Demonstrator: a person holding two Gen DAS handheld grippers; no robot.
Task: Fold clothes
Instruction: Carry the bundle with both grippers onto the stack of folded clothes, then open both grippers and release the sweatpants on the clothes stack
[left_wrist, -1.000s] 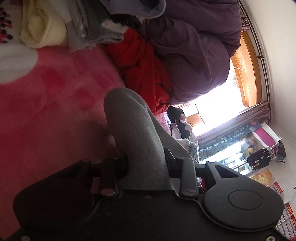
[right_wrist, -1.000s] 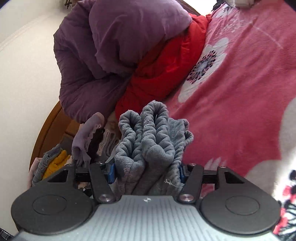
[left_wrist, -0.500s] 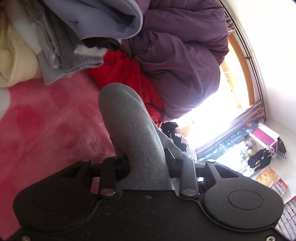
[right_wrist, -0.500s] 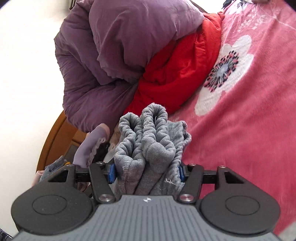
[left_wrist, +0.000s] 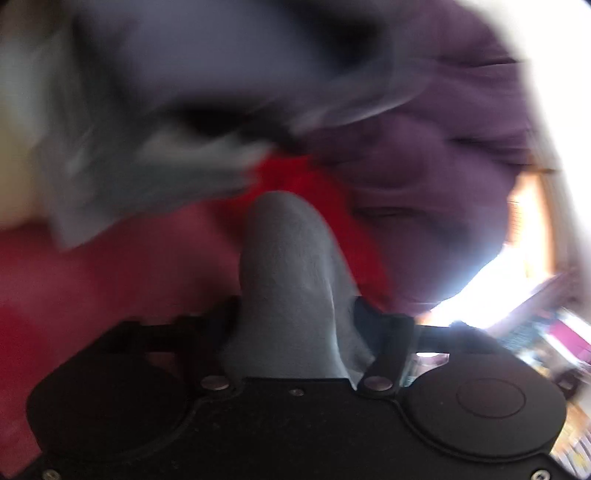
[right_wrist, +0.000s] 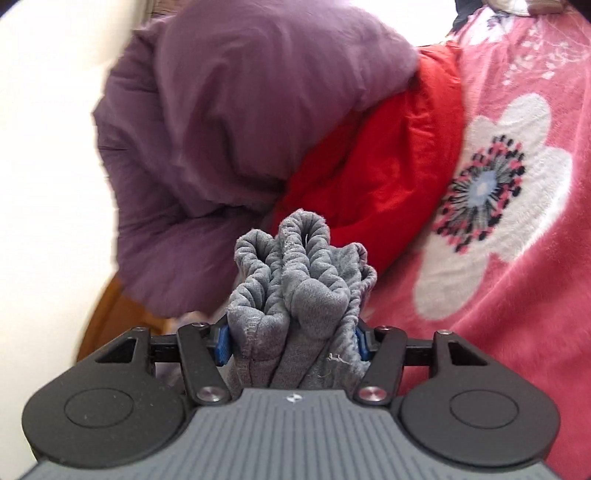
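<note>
A grey garment (left_wrist: 288, 280) sticks out as a smooth rounded fold from my left gripper (left_wrist: 291, 325), which is shut on it; this view is badly blurred. In the right wrist view the same grey garment (right_wrist: 295, 291) shows as a thick bunch of ribbed folds, with my right gripper (right_wrist: 291, 336) shut on it between blue pads (right_wrist: 221, 341). Both grippers hover over a pink flowered blanket (right_wrist: 524, 280).
A purple quilt (right_wrist: 229, 122) lies bunched over a red quilt (right_wrist: 373, 173) just beyond the garment. A blurred stack of folded grey and cream clothes (left_wrist: 147, 110) fills the upper left of the left wrist view. A bright window (left_wrist: 517, 266) is at the right.
Both grippers have moved closer to the purple and red quilts. The left view has swung quickly and blurred, with the folded stack now larger. Both stay shut on the grey garment.
</note>
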